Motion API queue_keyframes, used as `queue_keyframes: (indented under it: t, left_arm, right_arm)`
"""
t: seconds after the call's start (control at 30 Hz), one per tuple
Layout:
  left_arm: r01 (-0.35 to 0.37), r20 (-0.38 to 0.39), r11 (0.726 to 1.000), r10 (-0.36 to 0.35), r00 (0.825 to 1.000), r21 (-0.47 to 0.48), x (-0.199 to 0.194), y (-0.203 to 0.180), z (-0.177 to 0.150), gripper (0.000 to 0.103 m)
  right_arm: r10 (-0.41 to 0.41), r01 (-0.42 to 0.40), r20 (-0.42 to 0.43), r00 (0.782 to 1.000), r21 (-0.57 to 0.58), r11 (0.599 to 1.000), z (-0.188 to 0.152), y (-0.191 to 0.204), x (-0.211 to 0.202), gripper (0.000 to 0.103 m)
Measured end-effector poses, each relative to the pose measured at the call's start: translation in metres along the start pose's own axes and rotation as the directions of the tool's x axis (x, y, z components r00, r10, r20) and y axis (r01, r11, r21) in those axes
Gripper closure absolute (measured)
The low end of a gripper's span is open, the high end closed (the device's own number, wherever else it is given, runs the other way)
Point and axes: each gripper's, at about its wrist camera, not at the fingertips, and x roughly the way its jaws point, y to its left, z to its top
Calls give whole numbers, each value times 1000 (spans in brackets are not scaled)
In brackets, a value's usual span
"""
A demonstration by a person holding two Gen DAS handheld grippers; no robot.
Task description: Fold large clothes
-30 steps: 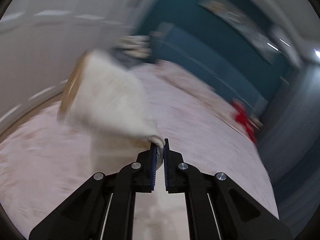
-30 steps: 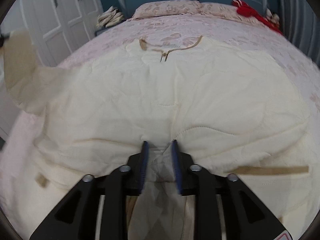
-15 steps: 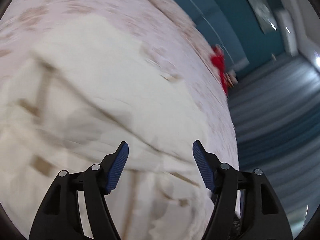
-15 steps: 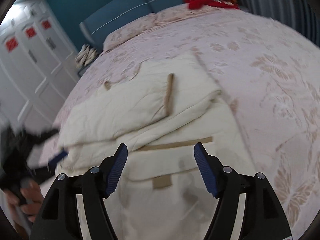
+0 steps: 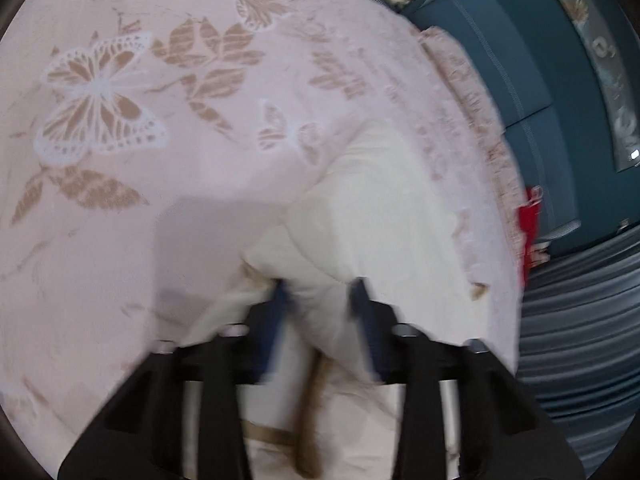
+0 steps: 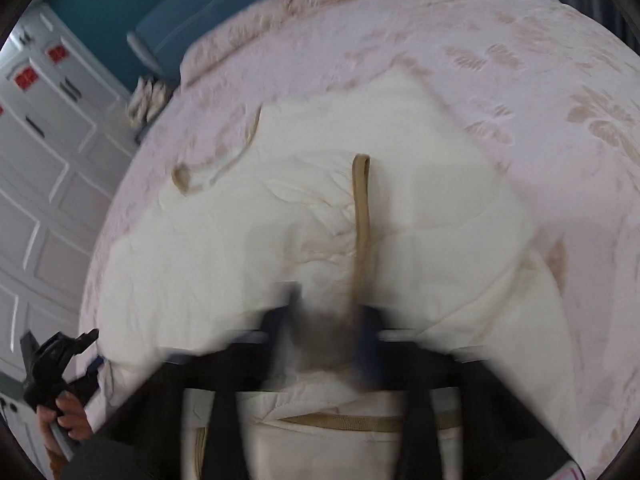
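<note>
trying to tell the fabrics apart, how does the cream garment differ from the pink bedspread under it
The cream garment is plain, with tan trim strips; the pink bedspread bears butterfly and leaf patterns. The garment lies bunched and folded in layers; the bedspread lies spread flat. The garment covers only part of the bed; the bedspread runs across all of it. Both are pale, soft fabrics.

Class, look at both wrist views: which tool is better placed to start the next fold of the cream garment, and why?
Probably the left tool: its fingers straddle a raised side edge of the cream garment, with bare bedspread beside it. The right tool sits mid-hem by the tan strap, and is motion-blurred.
</note>
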Motion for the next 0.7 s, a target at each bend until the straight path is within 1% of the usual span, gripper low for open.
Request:
queue_keyframes:
  t: [0.07,0.1,0.13,0.17,0.2,0.23,0.27,0.33,0.37,0.47,0.6,0.67,0.7]
  left_arm:
    - [7,38,999,-8,999,42,-11,-9,2,94]
    - [16,62,998,-20,998,63,-20,-13,2,95]
    - [29,91,995,-37,995,94,-32,-16,1,96]
    - [29,101,994,-39,994,107,-39,-18,-2,96]
    - [26,103,992,-38,994,121,-42,-19,-6,96]
    - [6,96,991,-20,995,135,-39,-18,-12,96]
    - [-31,87,987,17,996,156,-30,-17,-18,97]
    - [-98,67,979,87,994,180,-10,-11,-29,97]
    - [-109,66,976,99,993,186,-7,-7,-34,97]
    - [-142,86,966,126,988,216,-2,-6,-44,97]
    - [-184,93,949,165,982,257,8,-8,-48,95]
    - [-221,113,926,196,974,304,7,-15,-51,93]
    - [-249,136,909,215,967,336,1,-21,-52,90]
  right_arm:
    - [61,-58,83,995,-37,998,4,13,-27,97]
    - [105,-96,142,984,-67,993,8,20,-51,97]
    - [120,-104,190,974,-96,990,10,25,-69,97]
    - [116,-90,229,967,-119,989,9,27,-83,97]
    - [98,-70,237,967,-124,990,7,24,-84,97]
    - [61,-34,217,974,-126,991,5,18,-75,97]
    - [6,15,168,986,-123,992,1,10,-57,97]
    - [-60,69,87,994,-109,992,-6,-4,-26,98]
    - [-85,91,57,995,-108,990,-12,-11,-11,98]
    - [-106,111,49,993,-116,987,-20,-16,2,97]
    - [-120,124,40,992,-121,985,-18,-16,12,96]
    - [-134,137,35,990,-125,983,-15,-13,5,93]
    - [-149,153,42,988,-124,980,-16,-11,-3,88]
